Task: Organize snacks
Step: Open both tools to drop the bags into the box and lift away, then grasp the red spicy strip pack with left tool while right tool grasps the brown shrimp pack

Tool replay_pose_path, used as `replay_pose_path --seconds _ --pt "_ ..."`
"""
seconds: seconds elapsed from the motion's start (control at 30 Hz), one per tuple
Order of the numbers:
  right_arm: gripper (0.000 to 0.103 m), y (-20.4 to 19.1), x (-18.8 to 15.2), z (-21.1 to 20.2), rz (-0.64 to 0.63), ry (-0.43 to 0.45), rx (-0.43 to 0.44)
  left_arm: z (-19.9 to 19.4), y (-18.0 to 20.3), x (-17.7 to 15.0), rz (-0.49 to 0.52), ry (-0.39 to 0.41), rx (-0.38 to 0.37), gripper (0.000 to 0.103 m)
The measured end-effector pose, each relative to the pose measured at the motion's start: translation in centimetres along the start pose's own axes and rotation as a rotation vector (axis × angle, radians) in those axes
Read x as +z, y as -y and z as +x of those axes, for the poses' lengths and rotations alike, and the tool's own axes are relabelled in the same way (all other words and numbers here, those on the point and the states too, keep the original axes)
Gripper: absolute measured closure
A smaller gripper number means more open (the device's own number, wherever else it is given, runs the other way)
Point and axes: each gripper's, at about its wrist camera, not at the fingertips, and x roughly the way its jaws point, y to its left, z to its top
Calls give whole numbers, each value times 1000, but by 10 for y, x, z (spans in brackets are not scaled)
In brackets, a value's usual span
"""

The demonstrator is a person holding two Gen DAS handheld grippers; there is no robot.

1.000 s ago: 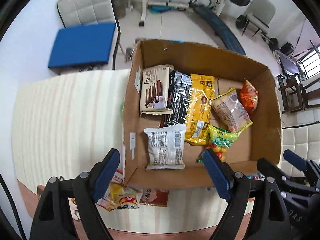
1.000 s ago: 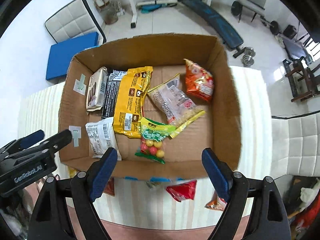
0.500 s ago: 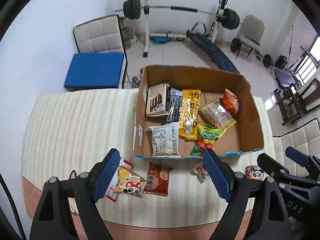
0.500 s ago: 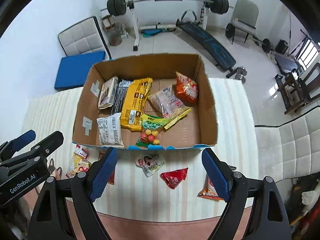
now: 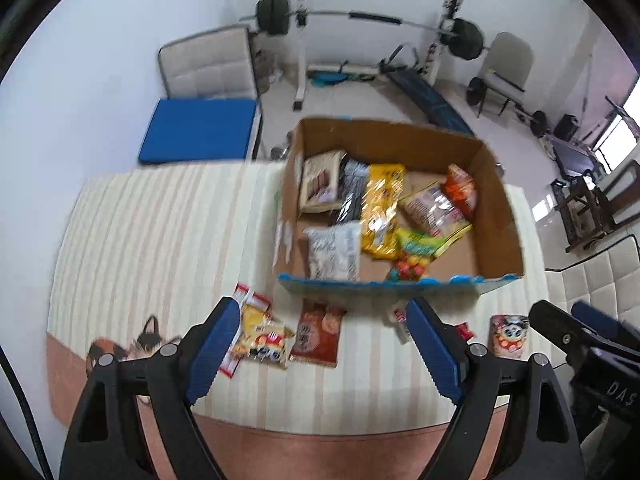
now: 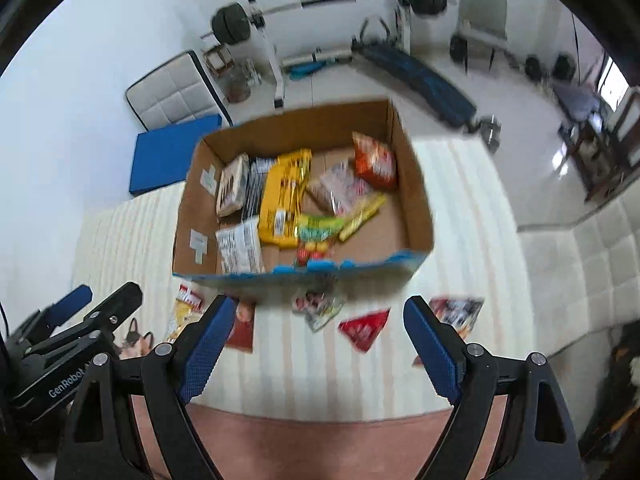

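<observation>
Both grippers — left gripper (image 5: 323, 344), right gripper (image 6: 316, 342) — gaped wide, empty. Loose snack packets (image 5: 264, 338) lay on surface (image 5: 160, 240) before cardboard box (image 5: 496, 216) — light, crinkly, slippery; pinch sealed edge.

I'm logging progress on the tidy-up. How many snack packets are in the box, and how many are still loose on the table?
Packets inside the cardboard box: 7
Loose packets on the table: 6
Total: 13
The pictures are blurred, and a gripper finger may hide another loose one.
</observation>
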Motion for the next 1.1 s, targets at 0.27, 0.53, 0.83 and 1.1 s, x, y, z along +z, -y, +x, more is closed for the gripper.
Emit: replay_pose_path --seconds 0.27,0.53,0.83,1.1 --pt "14 2 -29 108 145 -247 129 63 -56 -32 -108 -158 73 18" --pt "14 -60 -52 207 146 -340 111 112 -110 -54 -104 -222 225 18" --pt "24 -121 -66 264 53 -318 -62 161 -149 -72 -26 -298 227 18" --pt "50 -150 -81 259 -121 -287 -133 200 -120 -70 207 -349 159 18"
